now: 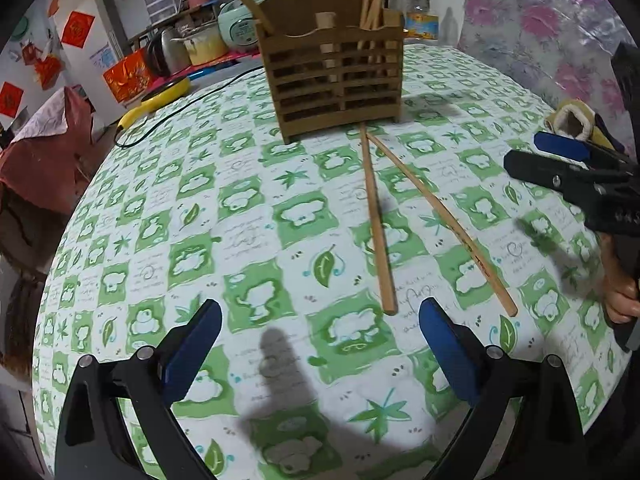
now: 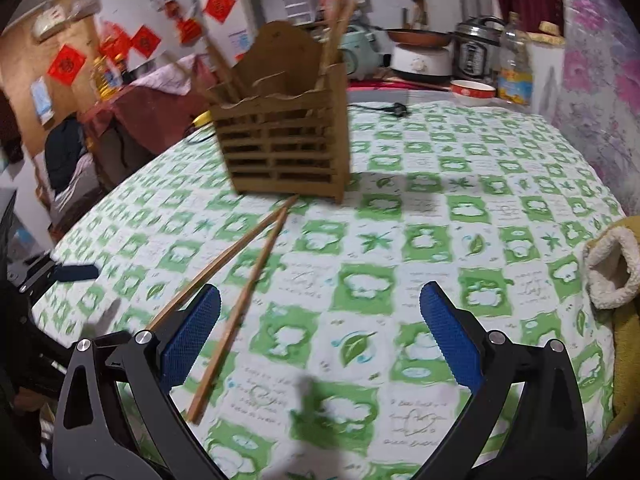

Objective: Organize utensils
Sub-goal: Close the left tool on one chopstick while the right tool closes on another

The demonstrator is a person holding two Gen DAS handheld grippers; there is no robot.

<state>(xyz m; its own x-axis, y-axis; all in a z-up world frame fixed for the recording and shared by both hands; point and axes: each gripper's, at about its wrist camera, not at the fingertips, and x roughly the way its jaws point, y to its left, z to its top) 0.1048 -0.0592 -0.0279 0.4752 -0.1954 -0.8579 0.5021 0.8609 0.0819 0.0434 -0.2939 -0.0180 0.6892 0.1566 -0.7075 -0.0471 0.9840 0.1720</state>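
Your table, under its green-and-white checked tablecloth (image 1: 280, 216), fills most of both views. On it, toward the top centre of the left wrist view, stands the slatted wooden utensil holder (image 1: 332, 80). It is upright and has two compartments. Several chopsticks already stand in the one on the right of the frame, and one more stick leans out of the one on the left.

So the job looks partly done. What is left, as far as you can see, is the pair of loose chopsticks (image 1: 378, 224) lying on the cloth in the centre of the frame. Their far tips meet just in front of the holder's base, and the near ends splay apart toward you.

Your left gripper (image 1: 320, 344) sits at the bottom of its own view, jaws spread wide and holding nothing, with the near chopstick ends just ahead of it. Your right gripper (image 2: 320, 328) is likewise wide open and empty. In its view, one chopstick runs behind its left finger and the other lies just inside it.

At the right edge lies a yellow fleece-lined glove (image 2: 612, 268).

As for writing, the cloth carries cursive script too small to read. The red paper squares on the far wall at upper left are too blurred to make out, and no brand is legible.
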